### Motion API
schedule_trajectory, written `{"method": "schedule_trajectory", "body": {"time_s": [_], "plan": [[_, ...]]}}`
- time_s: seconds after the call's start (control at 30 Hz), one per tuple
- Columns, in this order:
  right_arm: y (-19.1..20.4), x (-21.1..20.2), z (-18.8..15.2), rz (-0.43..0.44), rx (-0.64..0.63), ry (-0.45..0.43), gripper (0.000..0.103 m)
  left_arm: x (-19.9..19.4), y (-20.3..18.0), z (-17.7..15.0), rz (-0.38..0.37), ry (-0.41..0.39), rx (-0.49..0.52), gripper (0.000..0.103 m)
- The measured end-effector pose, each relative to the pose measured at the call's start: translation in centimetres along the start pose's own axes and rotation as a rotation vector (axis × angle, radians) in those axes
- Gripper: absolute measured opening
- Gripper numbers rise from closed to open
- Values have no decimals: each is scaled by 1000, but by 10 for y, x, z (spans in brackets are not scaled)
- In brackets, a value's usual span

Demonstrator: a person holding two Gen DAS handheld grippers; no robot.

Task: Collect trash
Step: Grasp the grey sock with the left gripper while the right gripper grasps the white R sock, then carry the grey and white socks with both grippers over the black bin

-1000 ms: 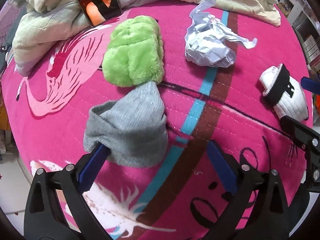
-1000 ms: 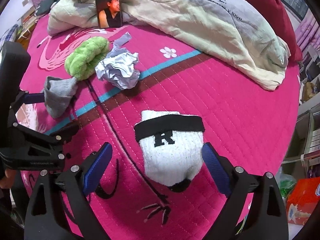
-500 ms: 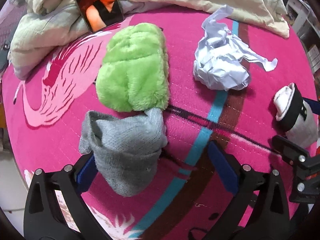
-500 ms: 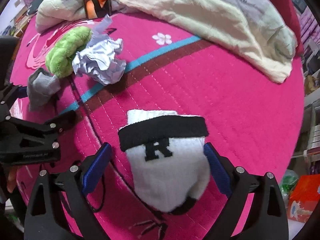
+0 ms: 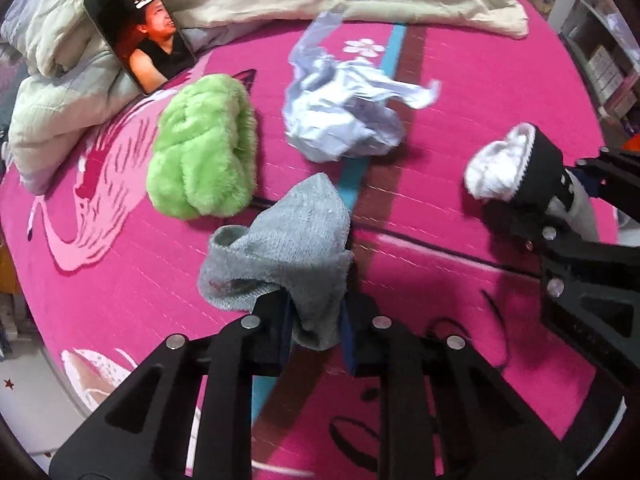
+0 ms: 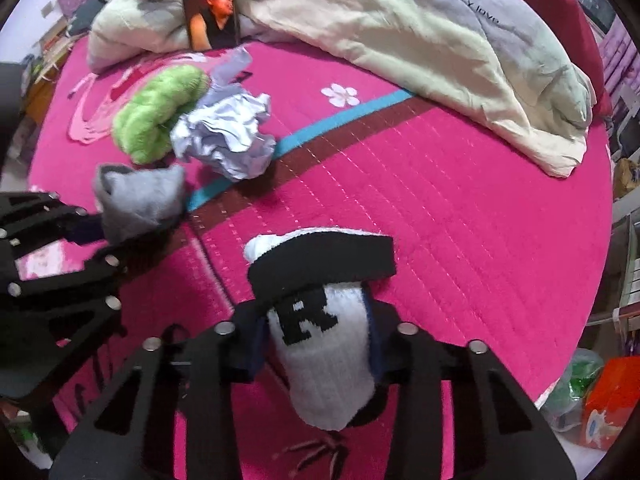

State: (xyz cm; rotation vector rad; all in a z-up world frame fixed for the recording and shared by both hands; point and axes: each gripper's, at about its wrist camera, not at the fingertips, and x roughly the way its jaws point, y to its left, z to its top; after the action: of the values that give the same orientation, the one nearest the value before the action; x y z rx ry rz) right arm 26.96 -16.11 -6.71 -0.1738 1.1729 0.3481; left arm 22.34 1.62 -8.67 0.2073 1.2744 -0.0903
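Observation:
My left gripper is shut on a grey sock and holds it just above the pink bedspread; it also shows in the right wrist view. My right gripper is shut on a white sock with a black band and letter R, which also shows at the right of the left wrist view. A crumpled ball of white paper lies on the bedspread beyond both grippers, also seen in the right wrist view.
A fluffy green item lies left of the paper. A phone with a lit screen leans on a rumpled pale quilt at the back. An orange box and a bag sit off the bed at right.
Both grippers have closed from open onto their socks: left on the grey sock, right on the white sock. Both socks are now lifted slightly off the bedspread.

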Motion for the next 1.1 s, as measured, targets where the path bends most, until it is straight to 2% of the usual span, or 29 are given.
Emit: {"method": "schedule_trajectory", "body": {"time_s": [0.07, 0.3, 0.57, 1.1], "plan": [[-1, -8, -3, 32, 7, -2, 31, -6, -7, -5, -7, -1, 12, 20], [5, -33, -18, 64, 0, -22, 31, -31, -30, -20, -29, -15, 65, 20], [-3, -58, -54, 28, 28, -29, 31, -56, -61, -37, -45, -31, 133, 20], [-56, -114, -132, -22, 153, -74, 31, -82, -144, -54, -63, -53, 280, 21]]}}
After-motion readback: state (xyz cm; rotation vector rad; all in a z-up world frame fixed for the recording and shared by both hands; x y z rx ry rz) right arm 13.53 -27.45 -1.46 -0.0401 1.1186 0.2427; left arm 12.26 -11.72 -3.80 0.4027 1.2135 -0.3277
